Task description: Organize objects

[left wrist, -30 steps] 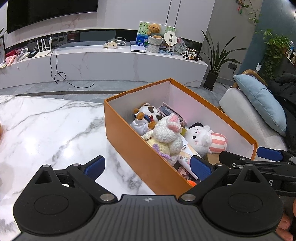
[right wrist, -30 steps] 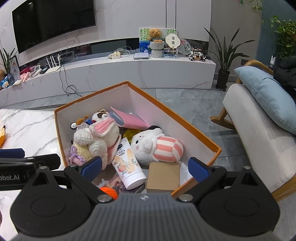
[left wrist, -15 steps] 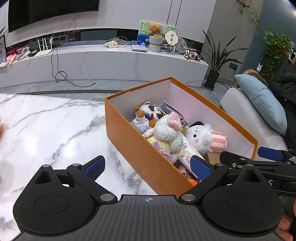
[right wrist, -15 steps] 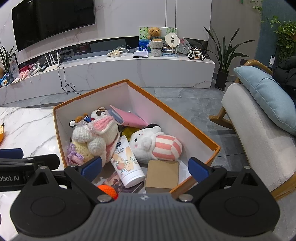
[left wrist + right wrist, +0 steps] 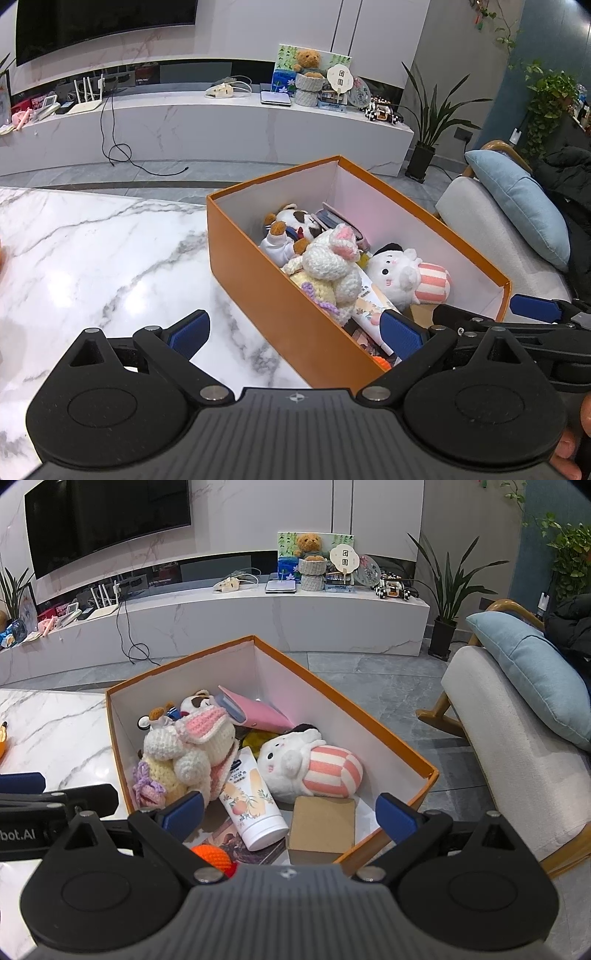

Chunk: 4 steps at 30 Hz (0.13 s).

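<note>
An orange cardboard box (image 5: 258,280) (image 5: 118,746) with a white inside stands on the marble table at its right edge. It holds a crocheted bunny (image 5: 192,749) (image 5: 328,262), a white plush with pink stripes (image 5: 310,768) (image 5: 406,273), a cream tube (image 5: 255,805), a brown carton (image 5: 321,823), a pink case (image 5: 255,712) and an orange ball (image 5: 212,854). My left gripper (image 5: 295,328) is open and empty, straddling the box's near left wall. My right gripper (image 5: 290,808) is open and empty, low over the box's near end, above the tube and carton.
The marble table (image 5: 92,258) spreads to the left of the box. Beyond lie a grey floor and a long white TV bench (image 5: 258,616) with clutter. A chair with a blue cushion (image 5: 535,679) stands to the right. A small orange thing (image 5: 2,738) lies at the table's left.
Both views have drifted slightly, so the box sits a little lower and nearer. Both grippers stay open and empty. The box contents have not moved.
</note>
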{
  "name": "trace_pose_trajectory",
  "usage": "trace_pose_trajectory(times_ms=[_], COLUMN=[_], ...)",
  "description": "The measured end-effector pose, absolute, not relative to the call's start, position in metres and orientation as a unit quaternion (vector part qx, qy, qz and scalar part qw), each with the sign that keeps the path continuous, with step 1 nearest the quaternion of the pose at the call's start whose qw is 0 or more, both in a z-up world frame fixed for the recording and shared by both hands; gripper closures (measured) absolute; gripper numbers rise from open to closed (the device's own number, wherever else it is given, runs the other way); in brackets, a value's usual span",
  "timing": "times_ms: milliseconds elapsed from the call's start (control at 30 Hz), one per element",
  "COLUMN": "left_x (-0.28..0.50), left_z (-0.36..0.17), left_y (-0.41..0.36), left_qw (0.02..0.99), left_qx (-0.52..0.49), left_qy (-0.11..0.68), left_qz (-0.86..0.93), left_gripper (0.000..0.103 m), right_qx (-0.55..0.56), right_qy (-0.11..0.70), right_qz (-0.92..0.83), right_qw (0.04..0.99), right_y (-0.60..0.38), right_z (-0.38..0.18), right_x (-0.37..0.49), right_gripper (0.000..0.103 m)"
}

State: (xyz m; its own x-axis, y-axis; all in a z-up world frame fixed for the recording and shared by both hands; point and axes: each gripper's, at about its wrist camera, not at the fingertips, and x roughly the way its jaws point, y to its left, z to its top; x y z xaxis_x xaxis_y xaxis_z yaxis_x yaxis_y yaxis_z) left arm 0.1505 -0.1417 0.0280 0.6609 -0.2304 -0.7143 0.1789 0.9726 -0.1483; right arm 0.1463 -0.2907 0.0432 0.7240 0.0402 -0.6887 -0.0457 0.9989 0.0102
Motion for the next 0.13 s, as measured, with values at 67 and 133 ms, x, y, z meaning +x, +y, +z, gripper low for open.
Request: trace_pose_trajectory(times_ms=[67, 133], left_x=[0.1508, 0.1512], left_z=[0.029, 0.0298], left_y=[-0.1423, -0.1428], left_qw=[0.91, 0.91], left_qx=[-0.034, -0.034], left_qy=[0.396, 0.397], left_qz=[-0.113, -0.115], left_gripper=[0.0, 0.0], right_qx=[-0.005, -0.006], right_qy=[0.371, 0.371], right_qz=[0.024, 0.024], right_qw=[0.928, 0.928], right_y=[-0.2901, -0.2898], right_z=[0.0432, 0.0432], right_x=[0.1466, 0.1468], right_gripper=[0.004, 0.004])
